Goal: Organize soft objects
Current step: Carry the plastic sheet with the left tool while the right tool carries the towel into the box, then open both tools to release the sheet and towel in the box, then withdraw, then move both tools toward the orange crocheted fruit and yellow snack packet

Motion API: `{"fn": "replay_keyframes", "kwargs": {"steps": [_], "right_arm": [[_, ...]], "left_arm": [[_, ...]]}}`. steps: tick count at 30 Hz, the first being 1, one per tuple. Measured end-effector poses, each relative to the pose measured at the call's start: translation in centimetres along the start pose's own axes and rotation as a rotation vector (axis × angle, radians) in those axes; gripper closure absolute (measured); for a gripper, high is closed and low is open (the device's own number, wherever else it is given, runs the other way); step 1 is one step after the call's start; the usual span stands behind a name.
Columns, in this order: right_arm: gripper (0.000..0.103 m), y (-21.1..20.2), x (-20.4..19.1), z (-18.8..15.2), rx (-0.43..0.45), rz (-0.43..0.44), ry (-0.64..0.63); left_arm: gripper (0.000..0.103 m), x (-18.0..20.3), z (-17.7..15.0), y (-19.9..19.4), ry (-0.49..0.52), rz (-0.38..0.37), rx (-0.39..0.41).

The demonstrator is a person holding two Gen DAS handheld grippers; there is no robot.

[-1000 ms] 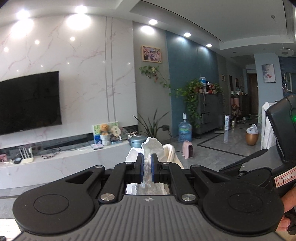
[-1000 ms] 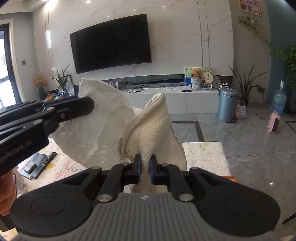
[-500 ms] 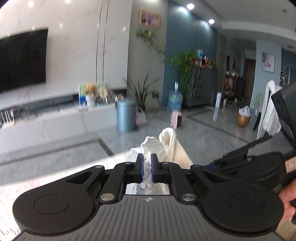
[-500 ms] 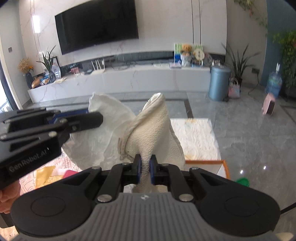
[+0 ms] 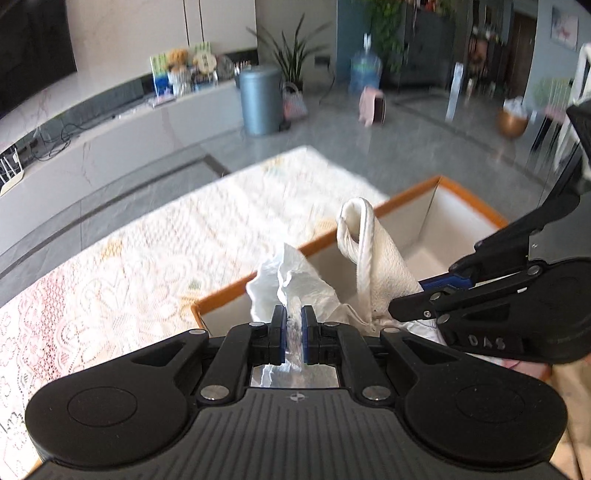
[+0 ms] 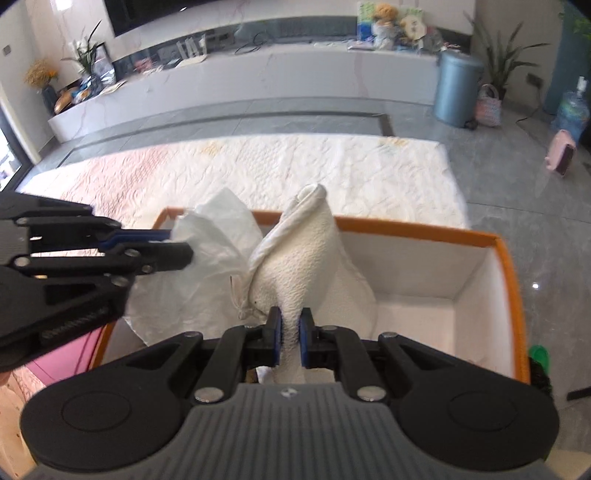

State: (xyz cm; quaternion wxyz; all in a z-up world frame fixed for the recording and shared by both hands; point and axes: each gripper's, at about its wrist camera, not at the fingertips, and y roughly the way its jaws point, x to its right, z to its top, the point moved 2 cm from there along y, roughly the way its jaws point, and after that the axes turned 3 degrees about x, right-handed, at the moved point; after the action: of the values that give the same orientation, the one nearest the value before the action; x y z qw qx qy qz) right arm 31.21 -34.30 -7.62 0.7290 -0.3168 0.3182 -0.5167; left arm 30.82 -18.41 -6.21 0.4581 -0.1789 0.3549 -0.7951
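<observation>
Both grippers pinch one white towel above the orange-rimmed box (image 6: 417, 226): the left gripper (image 5: 294, 334) clamps its smooth crinkled side, the right gripper (image 6: 290, 338) its nubbly terry fold (image 6: 299, 258).

Living room, grey tiled floor, daylight from the left.

A grey polished tile floor (image 6: 517, 229) with dark inlay strips runs to a long, low white media bench (image 6: 258, 85) along a pale marble-look wall (image 5: 122, 40). A dark television screen (image 5: 33, 48) hangs above the bench. Soft toys (image 6: 384, 22) stand on the bench's right end; a blue-grey pedal bin (image 6: 456, 88) stands on the floor just beside that end, with a leafy potted plant (image 6: 506, 62) and a water bottle (image 5: 365, 74) further right. A patterned cream cloth (image 6: 295, 170) covers the near surface. A dark cabinet (image 5: 432, 44) stands against the teal wall.
</observation>
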Motion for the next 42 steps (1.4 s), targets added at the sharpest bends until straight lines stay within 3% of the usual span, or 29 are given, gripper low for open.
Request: {"fn": "replay_keyframes", "kwargs": {"steps": [5, 11, 16, 18, 20, 21, 24, 25, 26, 31, 35, 42], "right_arm": [[0.096, 3.2, 0.0, -0.4, -0.074, 0.025, -0.024], [0.096, 5.7, -0.1, -0.9, -0.133, 0.041, -0.022], [0.094, 6.7, 0.1, -1.0, -0.164, 0.043, 0.004], [0.091, 6.4, 0.1, -1.0, -0.163, 0.04, 0.016], [0.075, 5.3, 0.0, -0.9, -0.139, 0.034, 0.017], [0.074, 4.7, -0.1, -0.8, -0.126, 0.029, 0.011], [0.066, 2.7, -0.5, -0.6, -0.103, 0.002, -0.004], [0.057, 1.9, -0.7, -0.5, -0.089, -0.016, -0.005], [0.051, 1.0, -0.8, -0.4, -0.072, -0.031, 0.0], [0.038, -3.2, -1.9, -0.9, 0.011, -0.069, 0.055], [0.036, -6.4, -4.4, -2.5, 0.097, -0.07, 0.103], [0.035, -9.1, -10.7, -5.7, 0.223, -0.04, 0.145]], "left_arm": [[0.095, 0.1, -0.7, 1.2, 0.015, -0.001, -0.052], [0.094, 1.0, -0.2, 3.1, 0.103, 0.027, -0.128], [0.093, 0.4, -0.3, 3.6, 0.067, 0.032, -0.166], [0.089, 0.2, 0.2, 3.4, 0.044, 0.018, -0.143], [0.087, 0.2, 0.7, 2.6, 0.012, 0.004, -0.113], [0.082, 0.2, 0.9, 2.0, 0.003, 0.004, -0.09], [0.061, 0.1, 1.3, -0.6, -0.029, 0.003, 0.0], [0.054, 0.0, 1.5, -1.7, -0.047, -0.007, 0.038], [0.051, -0.1, 1.5, -2.8, -0.066, -0.017, 0.076], [0.043, -0.4, 1.2, -8.2, -0.109, -0.039, 0.241], [0.042, -0.7, 0.0, -12.1, -0.133, -0.019, 0.326], [0.041, -1.9, -4.4, -16.8, -0.155, 0.042, 0.372]]}}
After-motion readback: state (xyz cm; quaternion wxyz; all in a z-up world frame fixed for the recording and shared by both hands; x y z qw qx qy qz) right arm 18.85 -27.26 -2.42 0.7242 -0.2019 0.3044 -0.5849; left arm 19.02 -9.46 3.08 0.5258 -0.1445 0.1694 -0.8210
